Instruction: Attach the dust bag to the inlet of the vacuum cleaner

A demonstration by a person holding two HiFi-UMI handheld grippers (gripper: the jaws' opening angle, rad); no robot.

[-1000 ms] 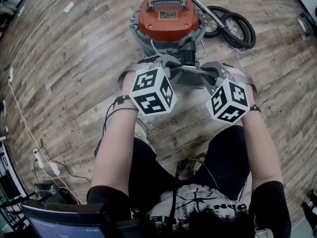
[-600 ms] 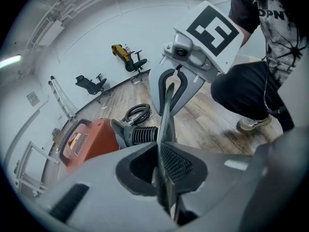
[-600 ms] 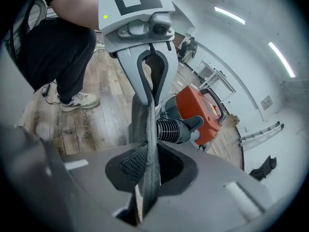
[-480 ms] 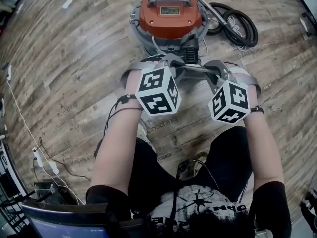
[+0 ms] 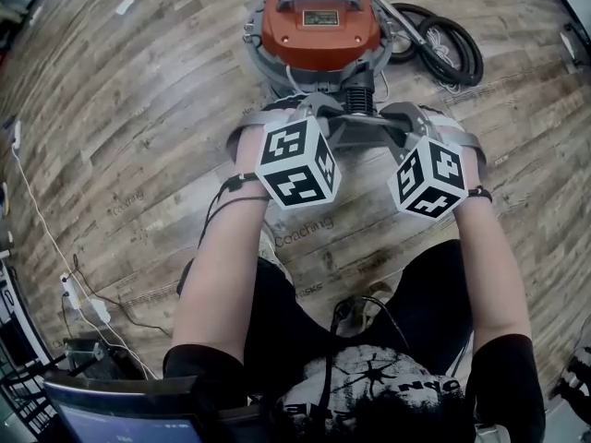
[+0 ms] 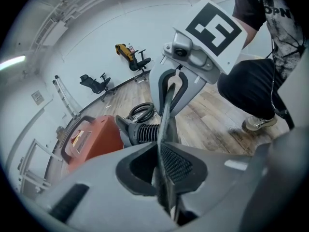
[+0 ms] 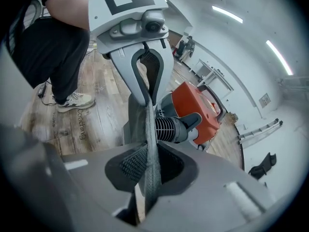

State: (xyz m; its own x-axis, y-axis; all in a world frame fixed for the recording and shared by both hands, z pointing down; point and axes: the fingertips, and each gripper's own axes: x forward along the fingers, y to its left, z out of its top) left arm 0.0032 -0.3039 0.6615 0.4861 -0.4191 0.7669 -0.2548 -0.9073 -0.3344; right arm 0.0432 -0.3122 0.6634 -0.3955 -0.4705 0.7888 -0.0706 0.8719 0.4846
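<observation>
Left gripper [image 6: 161, 151]: fingers [image 6: 182, 164] pressed nearly together, pinching one edge of the thin grey dust bag [image 6: 166, 111]. Right gripper [image 7: 148, 151]: fingers [image 7: 129, 164] likewise pinching the bag's other edge. The bag hangs stretched between the two, off the floor, just in front of the ribbed black inlet [image 5: 360, 93]; can't tell if it touches. The inlet sticks out of the orange vacuum cleaner [image 5: 319, 26] standing on the wood floor [image 5: 138, 109]. From above, the marker cubes [image 5: 297, 162] cover most of the bag and both hands. A black hose [image 5: 445, 52] lies coiled right of the vacuum. A white cable [image 5: 35, 229] and power strip [image 5: 88, 310] lie left, well apart. A shoe [image 7: 72, 100] is behind the grippers. Office chairs [image 6: 96, 83] stand by the far wall.
</observation>
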